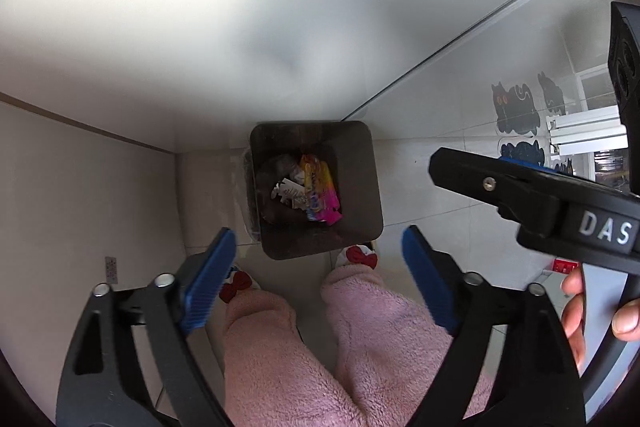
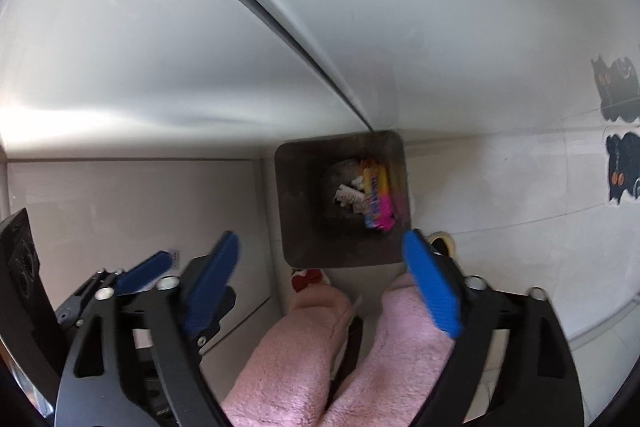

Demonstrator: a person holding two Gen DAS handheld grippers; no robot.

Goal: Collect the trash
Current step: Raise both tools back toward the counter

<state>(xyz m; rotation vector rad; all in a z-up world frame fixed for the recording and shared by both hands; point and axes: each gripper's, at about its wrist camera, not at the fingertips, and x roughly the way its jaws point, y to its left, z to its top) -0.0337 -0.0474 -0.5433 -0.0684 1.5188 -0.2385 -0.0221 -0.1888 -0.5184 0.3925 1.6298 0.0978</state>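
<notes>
Both the left gripper (image 1: 316, 281) and right gripper (image 2: 322, 283) hang wide open and empty above the trash bin (image 1: 360, 183) holding colourful wrappers (image 1: 320, 193)

Wrappers (image 1: 316, 187) inside bin (image 1: 360, 219)

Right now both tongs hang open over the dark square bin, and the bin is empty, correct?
Not empty. Both wrist views show the bin holding trash: a colourful wrapper and white scraps. Left tongs and right tongs are open.
</notes>
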